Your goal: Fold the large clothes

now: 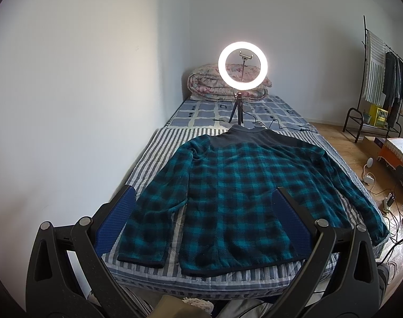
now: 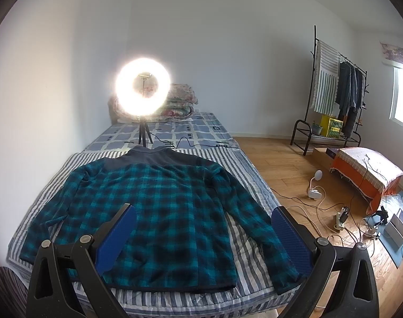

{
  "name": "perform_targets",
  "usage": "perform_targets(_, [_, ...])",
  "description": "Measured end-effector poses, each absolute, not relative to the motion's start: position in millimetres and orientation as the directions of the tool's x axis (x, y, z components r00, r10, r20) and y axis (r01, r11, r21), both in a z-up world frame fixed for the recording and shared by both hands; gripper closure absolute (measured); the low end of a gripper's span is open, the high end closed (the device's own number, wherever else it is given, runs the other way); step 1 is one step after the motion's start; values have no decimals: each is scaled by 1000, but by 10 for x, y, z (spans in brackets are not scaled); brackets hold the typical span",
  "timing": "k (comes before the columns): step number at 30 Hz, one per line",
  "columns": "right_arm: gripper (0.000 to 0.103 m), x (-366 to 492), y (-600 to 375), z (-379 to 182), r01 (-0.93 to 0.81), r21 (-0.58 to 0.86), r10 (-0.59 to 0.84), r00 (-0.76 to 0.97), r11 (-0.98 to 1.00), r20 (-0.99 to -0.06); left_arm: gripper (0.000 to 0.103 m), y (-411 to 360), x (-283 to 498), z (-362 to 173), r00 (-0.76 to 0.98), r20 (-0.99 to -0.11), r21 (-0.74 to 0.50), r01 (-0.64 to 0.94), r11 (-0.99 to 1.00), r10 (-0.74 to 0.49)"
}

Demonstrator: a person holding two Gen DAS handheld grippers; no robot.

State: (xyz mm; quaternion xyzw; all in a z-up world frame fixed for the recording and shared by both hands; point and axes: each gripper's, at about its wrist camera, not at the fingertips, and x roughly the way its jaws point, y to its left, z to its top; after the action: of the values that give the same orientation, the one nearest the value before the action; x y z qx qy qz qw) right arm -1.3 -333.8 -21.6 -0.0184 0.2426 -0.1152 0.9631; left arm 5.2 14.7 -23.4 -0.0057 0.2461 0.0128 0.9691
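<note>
A teal and black plaid fleece jacket [image 1: 235,196] lies flat on the striped bed [image 1: 153,148], collar far, hem near, both sleeves spread outward. The right wrist view shows the same jacket [image 2: 159,212] from the right side. My left gripper [image 1: 204,198] hovers open above the near hem, its blue pads [image 1: 116,222] wide apart with nothing between them. My right gripper [image 2: 204,212] is also open, held above the jacket's right sleeve [image 2: 254,228] and hem, holding nothing.
A lit ring light [image 1: 242,66] on a small tripod stands on the bed beyond the collar, with folded quilts [image 1: 209,82] behind it. A wall runs along the bed's left. A clothes rack [image 2: 333,92], an orange-covered stool [image 2: 365,172] and cables [image 2: 341,217] occupy the wooden floor at right.
</note>
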Motion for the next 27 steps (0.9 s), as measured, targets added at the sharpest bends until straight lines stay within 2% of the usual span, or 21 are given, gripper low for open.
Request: perform_targets(27, [0, 125, -3158, -273, 167, -88, -189, 854, 982, -485, 0, 353, 215, -322, 850, -522, 16, -71, 997, 69])
